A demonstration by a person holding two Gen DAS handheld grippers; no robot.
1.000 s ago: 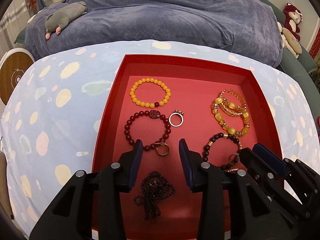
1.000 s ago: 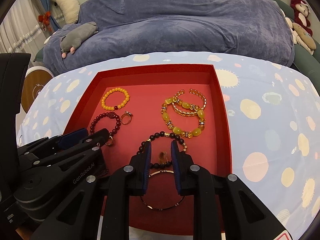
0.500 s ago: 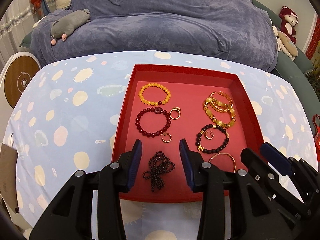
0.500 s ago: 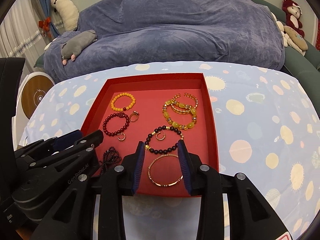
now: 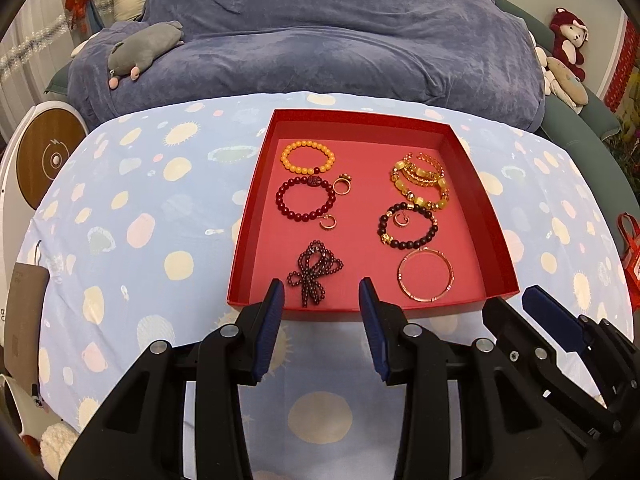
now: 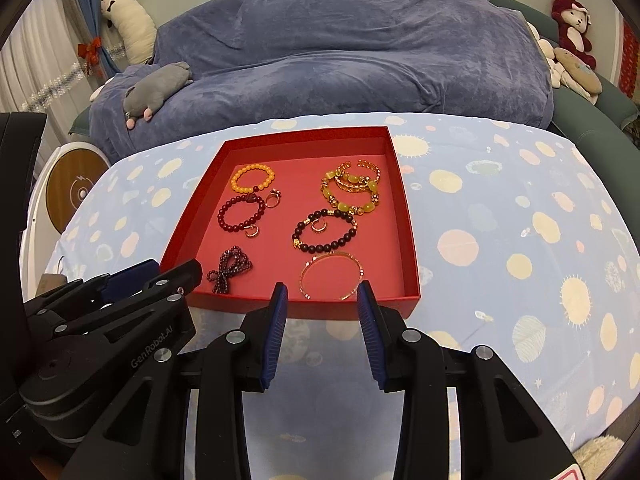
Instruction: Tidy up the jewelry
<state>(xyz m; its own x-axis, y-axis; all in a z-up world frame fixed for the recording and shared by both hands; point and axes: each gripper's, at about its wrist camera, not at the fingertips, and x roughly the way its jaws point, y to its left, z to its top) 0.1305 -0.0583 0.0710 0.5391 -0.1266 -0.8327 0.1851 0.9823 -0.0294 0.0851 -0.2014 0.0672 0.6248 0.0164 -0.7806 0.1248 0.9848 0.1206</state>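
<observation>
A red tray (image 5: 494,236) (image 6: 410,240) on the spotted cloth holds the jewelry. On its left lie an orange bead bracelet (image 5: 307,156) (image 6: 253,178), a dark red bracelet (image 5: 305,198) (image 6: 241,213), two gold rings (image 5: 342,185) and a dark bead string (image 5: 316,271) (image 6: 229,265). On its right lie yellow-gold bracelets (image 5: 420,180) (image 6: 352,188), a black bead bracelet (image 5: 408,226) (image 6: 325,230) with a ring inside, and a gold bangle (image 5: 425,275) (image 6: 331,276). My left gripper (image 5: 320,300) and right gripper (image 6: 322,296) are open and empty, just before the tray's near edge.
The table wears a light blue cloth with pale spots (image 5: 140,220). A blue-covered sofa (image 5: 320,40) with a grey plush (image 5: 140,50) stands behind. Stuffed toys (image 5: 566,48) sit at the far right. A round white and wooden device (image 5: 48,156) stands at left.
Both grippers have pulled back from over the tray to its near edge. The right gripper has opened and left a small ring inside the black bracelet.
</observation>
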